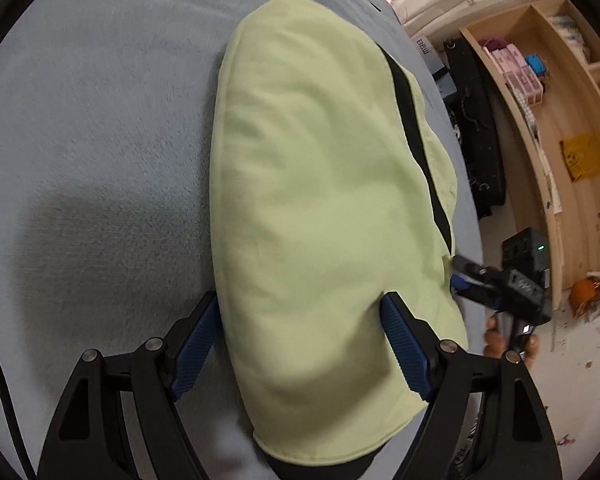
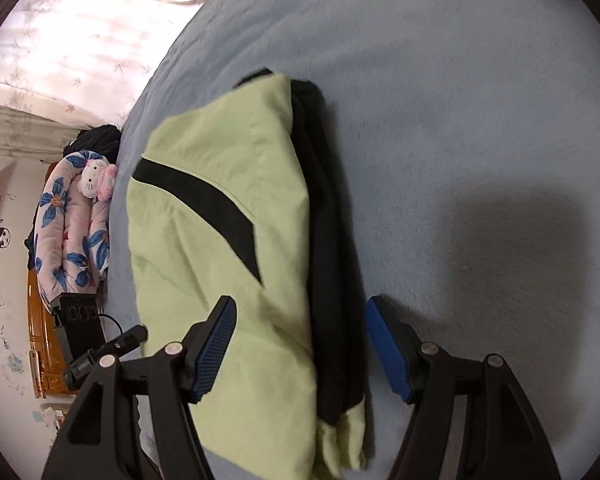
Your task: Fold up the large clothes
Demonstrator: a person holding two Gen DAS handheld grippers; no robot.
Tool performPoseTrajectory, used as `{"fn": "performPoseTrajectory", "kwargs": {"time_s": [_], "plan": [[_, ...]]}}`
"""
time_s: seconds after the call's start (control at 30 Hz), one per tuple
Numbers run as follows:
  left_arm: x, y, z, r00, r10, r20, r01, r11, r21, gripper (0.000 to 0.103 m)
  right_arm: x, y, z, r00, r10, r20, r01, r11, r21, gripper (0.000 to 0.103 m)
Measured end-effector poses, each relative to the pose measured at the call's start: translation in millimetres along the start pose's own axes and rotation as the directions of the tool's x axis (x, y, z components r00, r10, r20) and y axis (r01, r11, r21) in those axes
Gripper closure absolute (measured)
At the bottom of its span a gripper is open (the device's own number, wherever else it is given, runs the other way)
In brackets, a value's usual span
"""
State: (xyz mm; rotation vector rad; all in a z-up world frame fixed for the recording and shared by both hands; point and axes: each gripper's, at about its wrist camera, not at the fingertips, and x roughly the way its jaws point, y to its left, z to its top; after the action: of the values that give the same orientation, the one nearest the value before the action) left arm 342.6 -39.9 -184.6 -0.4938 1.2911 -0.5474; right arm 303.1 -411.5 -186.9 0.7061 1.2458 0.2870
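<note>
Since the light-green garment [image 1: 320, 184] already lies as a compact, thick bundle on the blue-grey bed [image 1: 100, 120], you look close to done, with at most a final fold or some tidying left. Your left hand-held gripper [image 1: 300, 344] and right hand-held gripper [image 2: 300, 344] both stand apart, each straddling an end of the bundle without pinching it. Only your right view shows the black layers [image 2: 328, 240] stacked along one edge; your left view shows the smooth top and the wooden shelf [image 1: 560, 120] beyond.

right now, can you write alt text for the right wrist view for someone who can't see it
A folded light-green garment with black panels lies on a blue-grey bedspread, between the open fingers of the right hand-held gripper. At left are a floral quilt with a plush cat toy and the left hand-held gripper.
</note>
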Motion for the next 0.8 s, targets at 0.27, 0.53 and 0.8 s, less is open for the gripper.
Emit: {"fn": "performPoseTrajectory", "kwargs": {"time_s": [0.27,0.53,0.8], "plan": [[16.1,-6.3,5.2,0.999,-0.035,0.026,0.033,0.998,0.056,0.019,20.2,15.6,6.3,0.995,0.088,0.039,-0.084,0.992,-0.098,0.034],[26.0,-21.8,7.6,0.997,0.038,0.063,-0.045,0.992,0.121,0.013,44.8,41.0,11.9,0.996,0.038,0.078,-0.024,0.985,-0.169,0.048],[6.9,-55.8,-1.0,0.973,0.168,0.156,-0.203,0.949,0.243,0.055,28.6,56.6,-3.6,0.989,0.017,0.147,0.011,0.981,-0.192,0.085]]}}
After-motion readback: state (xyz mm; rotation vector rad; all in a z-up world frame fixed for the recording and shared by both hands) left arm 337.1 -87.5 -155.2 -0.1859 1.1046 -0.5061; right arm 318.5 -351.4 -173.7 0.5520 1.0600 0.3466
